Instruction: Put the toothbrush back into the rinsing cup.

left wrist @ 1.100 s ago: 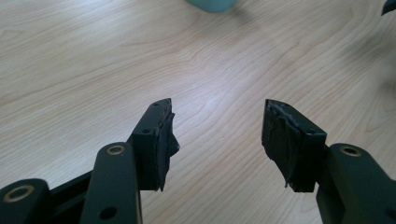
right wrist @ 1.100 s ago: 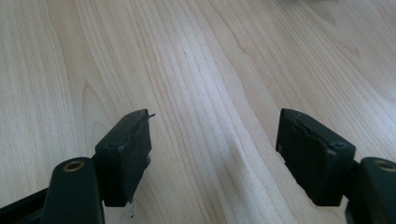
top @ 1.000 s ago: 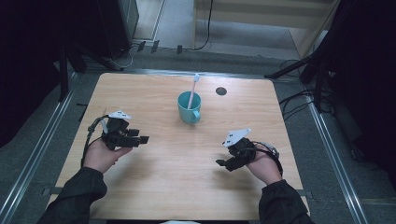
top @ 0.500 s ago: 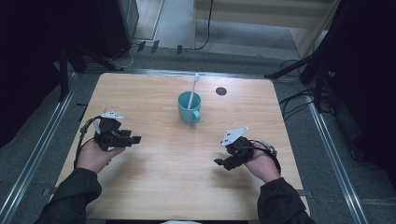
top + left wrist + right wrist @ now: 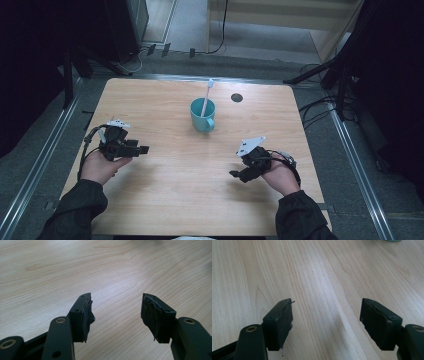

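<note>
A teal mug (image 5: 202, 115) stands upright near the middle of the wooden table (image 5: 165, 200), with a white toothbrush (image 5: 206, 97) leaning inside it. My left gripper (image 5: 141, 149) is held low at the table's left side, well apart from the mug. In the left gripper view, my left gripper (image 5: 116, 305) is open over bare wood. My right gripper (image 5: 236, 175) sits at the front right, also away from the mug. The right gripper view has my right gripper (image 5: 327, 311) open with nothing between the jaws, and the mug's base edge (image 5: 392, 240) shows at the top.
A small dark round hole (image 5: 236, 97) lies in the tabletop behind and right of the mug. Metal rails (image 5: 45, 165) run along both sides of the table. Cables (image 5: 315, 107) lie on the floor to the right. Dark stands surround the table.
My left gripper has drawn back toward the table's left front, away from the mug. My right gripper has slid slightly nearer the front edge. The mug and toothbrush stayed put.
</note>
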